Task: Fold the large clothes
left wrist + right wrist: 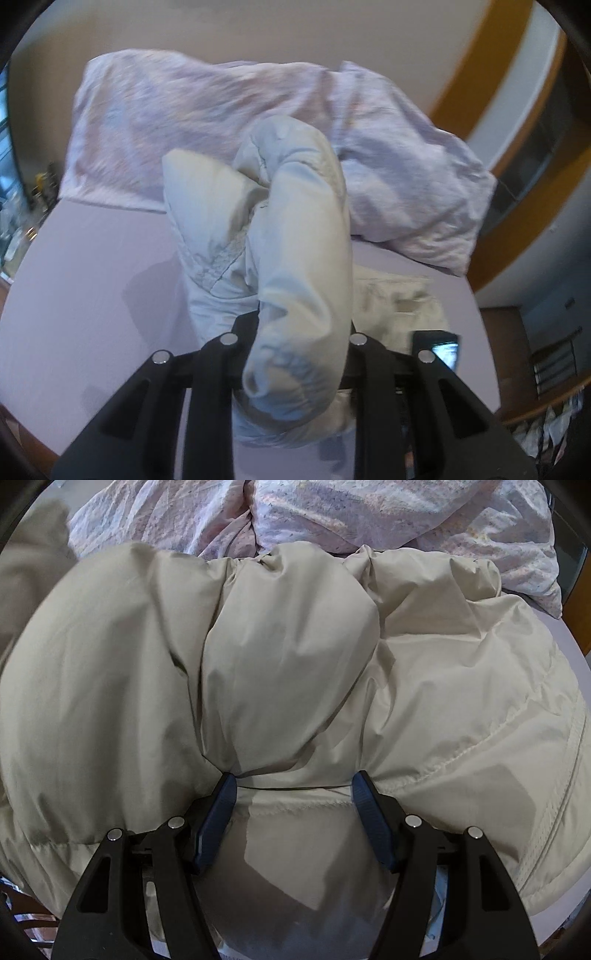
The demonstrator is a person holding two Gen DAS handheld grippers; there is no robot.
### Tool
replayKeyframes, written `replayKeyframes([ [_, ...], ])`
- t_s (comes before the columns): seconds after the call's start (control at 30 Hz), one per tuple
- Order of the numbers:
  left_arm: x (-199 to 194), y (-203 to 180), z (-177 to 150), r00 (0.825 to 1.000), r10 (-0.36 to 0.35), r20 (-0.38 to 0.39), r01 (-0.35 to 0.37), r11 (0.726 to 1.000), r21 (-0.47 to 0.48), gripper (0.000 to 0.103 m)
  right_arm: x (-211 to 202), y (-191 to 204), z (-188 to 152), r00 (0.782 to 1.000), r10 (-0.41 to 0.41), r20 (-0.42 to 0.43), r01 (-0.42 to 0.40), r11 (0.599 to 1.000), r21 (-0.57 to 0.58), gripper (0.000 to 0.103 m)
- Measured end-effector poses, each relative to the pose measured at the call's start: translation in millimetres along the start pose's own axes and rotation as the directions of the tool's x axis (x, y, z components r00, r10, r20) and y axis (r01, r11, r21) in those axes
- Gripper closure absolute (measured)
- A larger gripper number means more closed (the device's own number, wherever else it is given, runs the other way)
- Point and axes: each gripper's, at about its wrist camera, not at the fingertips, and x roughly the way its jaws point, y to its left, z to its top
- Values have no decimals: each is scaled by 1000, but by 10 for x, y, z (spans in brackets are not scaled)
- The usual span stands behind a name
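Note:
A puffy beige jacket (288, 664) lies on the bed and fills the right wrist view. My right gripper (293, 784) points steeply down into it, and its blue fingertips (227, 786) pinch a thick padded bulge near a stitched seam. In the left wrist view my left gripper (299, 332) is shut on the jacket's sleeve (303, 240), held up off the bed. The sleeve rises from the jaws, curls over at the top, and hides the fingertips. Part of the jacket's body (391, 299) lies flat to the right.
A crumpled lilac-patterned pillow and duvet (184, 122) lie across the far side of the bed, just beyond the jacket (369, 513). The lilac sheet (92, 277) is bare to the left. A dark object with a shiny screen (439, 350) sits by the jacket. A wooden bed edge (491, 236) runs on the right.

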Motion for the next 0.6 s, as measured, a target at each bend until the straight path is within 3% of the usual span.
replayKeyframes([
  [0.1, 6, -288, 23, 999, -42, 2, 42, 998, 40, 80, -10, -49, 6, 1000, 24, -1, -24, 1000, 10, 36],
  [0.4, 212, -939, 36, 997, -70, -28, 73, 989, 129, 80, -141, -264, 31, 995, 103, -11, -103, 995, 16, 36],
  [0.6, 369, -1291, 22, 993, -101, -62, 110, 981, 161, 80, -487, -625, -76, 986, 163, 44, -164, 986, 21, 36],
])
